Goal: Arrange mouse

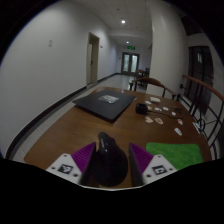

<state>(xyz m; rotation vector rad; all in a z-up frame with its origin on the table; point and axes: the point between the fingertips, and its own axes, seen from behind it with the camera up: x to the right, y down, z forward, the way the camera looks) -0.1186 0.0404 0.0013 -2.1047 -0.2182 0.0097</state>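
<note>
A black mouse sits between my two fingers, its narrow end pointing forward over the wooden table. My gripper is shut on it: the purple pads press on both of its sides. A black mouse mat lies flat on the table well beyond the fingers.
A small dark object lies just right of the mat, with several small white items scattered further right. A green flat patch shows beside the right finger. A railing runs along the table's right side. A corridor with doors stretches beyond.
</note>
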